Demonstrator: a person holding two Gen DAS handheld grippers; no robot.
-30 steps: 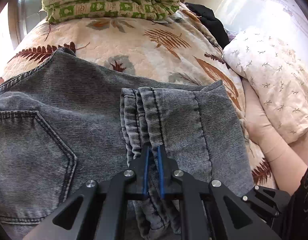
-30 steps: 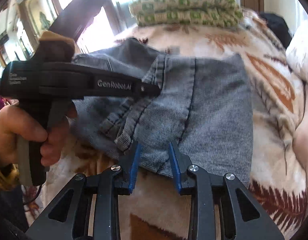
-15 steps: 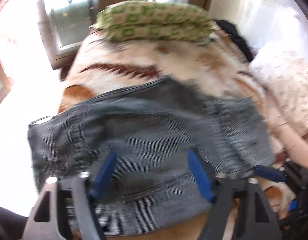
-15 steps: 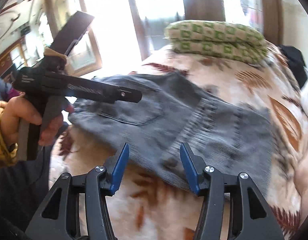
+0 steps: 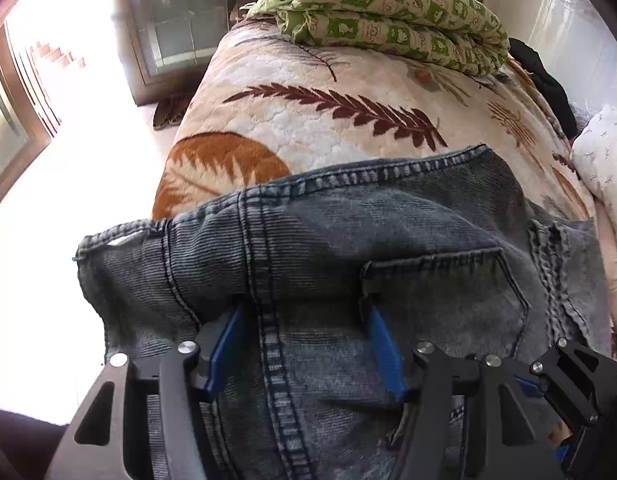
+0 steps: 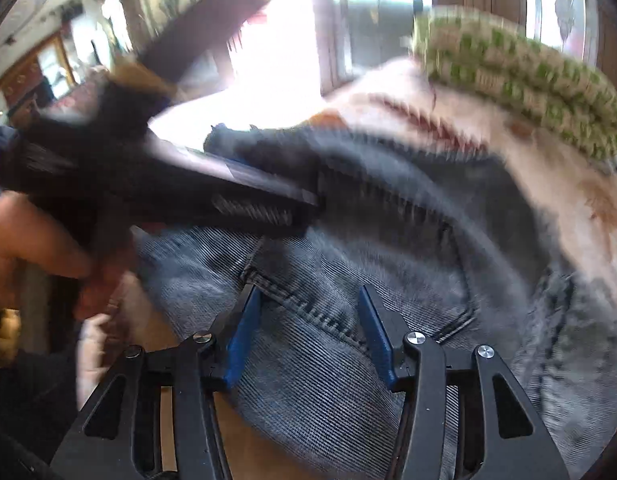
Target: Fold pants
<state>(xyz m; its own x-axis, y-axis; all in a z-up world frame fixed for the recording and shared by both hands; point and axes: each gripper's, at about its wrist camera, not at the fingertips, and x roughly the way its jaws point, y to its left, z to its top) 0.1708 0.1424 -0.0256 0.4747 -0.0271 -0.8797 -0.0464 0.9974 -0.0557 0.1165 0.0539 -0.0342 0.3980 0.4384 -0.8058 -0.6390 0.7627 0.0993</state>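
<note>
Both grippers, left (image 5: 304, 340) and right (image 6: 308, 332), are hovering spread over the folded pants (image 5: 388, 240); probably smoothing or gripping next

Leaf-print quilt (image 5: 308, 120) – green folded blanket (image 5: 388, 4) on it, white pillow (image 5: 604, 152) beside.

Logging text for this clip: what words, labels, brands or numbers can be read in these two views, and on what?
Nothing can be read.
Left gripper side: light marks where lettering would be, smeared by motion blur, unreadable.
Green quilt: small printed squares with pictures; any lettering is too small to read.
Jeans: no label or tag showing.
</note>
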